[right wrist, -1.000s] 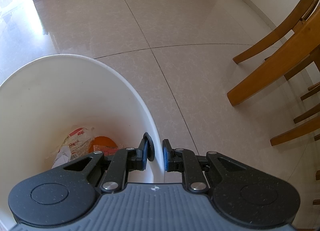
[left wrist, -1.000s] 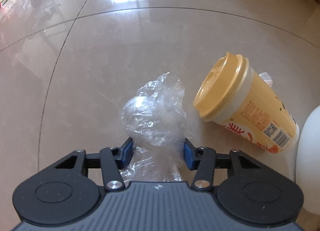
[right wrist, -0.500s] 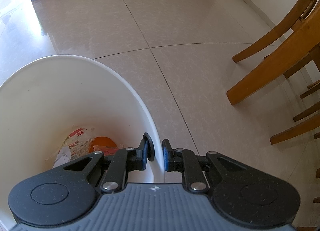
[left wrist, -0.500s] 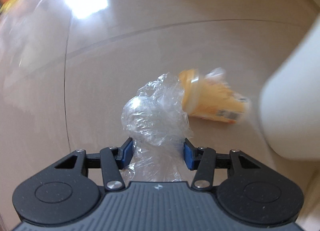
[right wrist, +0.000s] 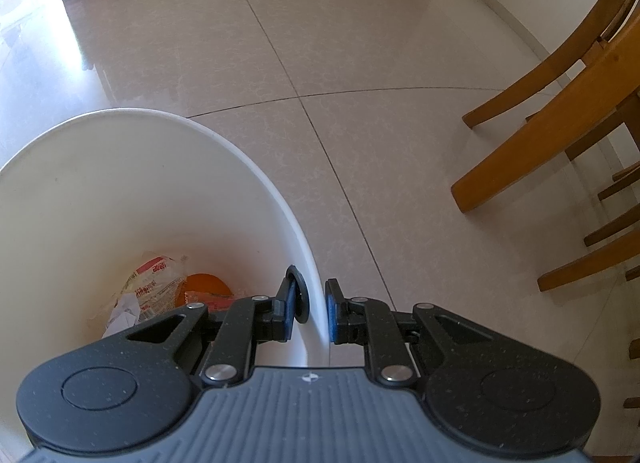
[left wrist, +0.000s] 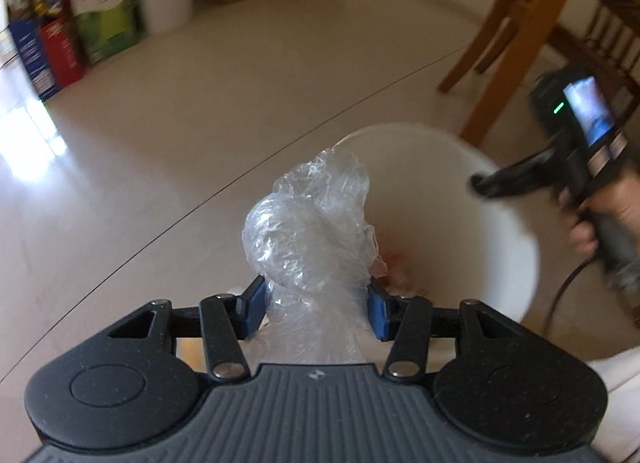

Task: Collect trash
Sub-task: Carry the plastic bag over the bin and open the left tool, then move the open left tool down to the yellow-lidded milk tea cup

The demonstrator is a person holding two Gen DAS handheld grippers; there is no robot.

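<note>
At the far left of the left wrist view, blurred coloured cardboard boxes (left wrist: 60,51) stand along the wall on the glossy beige tiled floor (left wrist: 160,143). In the middle, the left gripper (left wrist: 316,305) has its blue pads pressed against both sides of a crumpled clear plastic bag (left wrist: 312,239), which bulges up between them; the bag hangs over the near edge of the round white plastic bin (left wrist: 500,231). To the right, a person's hand (left wrist: 612,219) holds the right gripper (right wrist: 314,309) at the bin's far side, with brown wooden chair legs (left wrist: 500,35) behind it. In the right wrist view, the bin lies at the left, with a printed wrapper (right wrist: 152,283) and an orange round lid (right wrist: 206,285) on its bottom. The right gripper's pads are nearly together, clamped on the bin's thin wall, one inside and one outside.
</note>
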